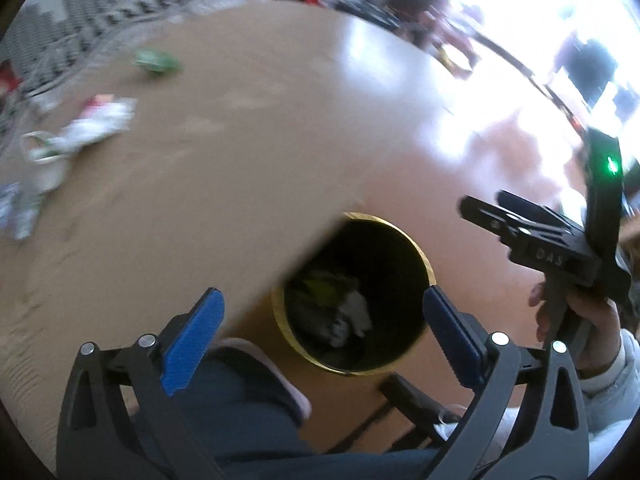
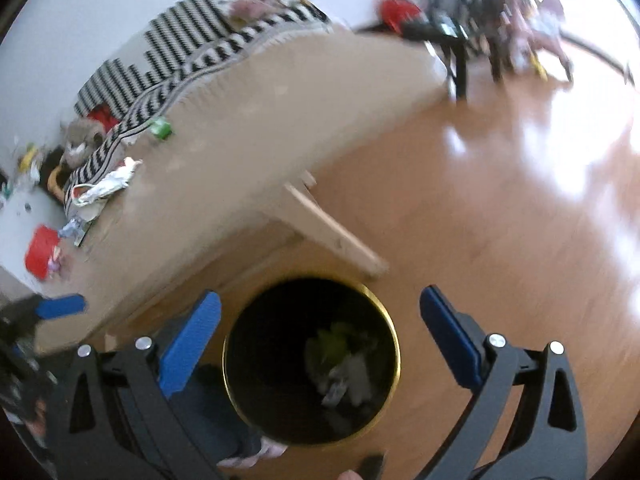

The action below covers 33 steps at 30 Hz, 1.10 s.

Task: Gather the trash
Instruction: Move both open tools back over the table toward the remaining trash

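A black bin with a gold rim stands on the floor beside the table, with crumpled green and white trash inside. My left gripper is open and empty above the table edge and the bin. My right gripper is open and empty right over the bin; it also shows in the left wrist view. On the beige table lie a green wrapper, white crumpled wrappers and a bluish scrap.
A black-and-white striped cloth lies along the table's far side. A wooden table leg stands by the bin. Shiny wooden floor spreads to the right. Dark furniture and a red item sit further off.
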Each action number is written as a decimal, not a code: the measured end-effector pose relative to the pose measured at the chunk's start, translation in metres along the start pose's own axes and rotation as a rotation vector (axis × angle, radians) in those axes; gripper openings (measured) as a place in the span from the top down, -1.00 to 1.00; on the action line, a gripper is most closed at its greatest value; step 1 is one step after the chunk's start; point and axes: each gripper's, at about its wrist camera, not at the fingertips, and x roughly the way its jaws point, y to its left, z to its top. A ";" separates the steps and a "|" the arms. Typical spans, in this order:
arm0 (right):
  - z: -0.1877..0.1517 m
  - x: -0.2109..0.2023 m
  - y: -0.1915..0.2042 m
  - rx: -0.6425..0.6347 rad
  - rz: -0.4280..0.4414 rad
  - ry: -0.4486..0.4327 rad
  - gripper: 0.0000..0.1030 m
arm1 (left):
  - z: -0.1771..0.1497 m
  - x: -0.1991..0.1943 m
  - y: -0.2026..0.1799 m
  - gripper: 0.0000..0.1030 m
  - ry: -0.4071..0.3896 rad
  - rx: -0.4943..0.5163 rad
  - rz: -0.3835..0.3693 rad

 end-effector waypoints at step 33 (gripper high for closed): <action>0.221 0.283 0.275 -0.545 -0.021 0.207 -0.87 | -0.033 -0.036 0.433 -0.88 0.117 -0.381 0.562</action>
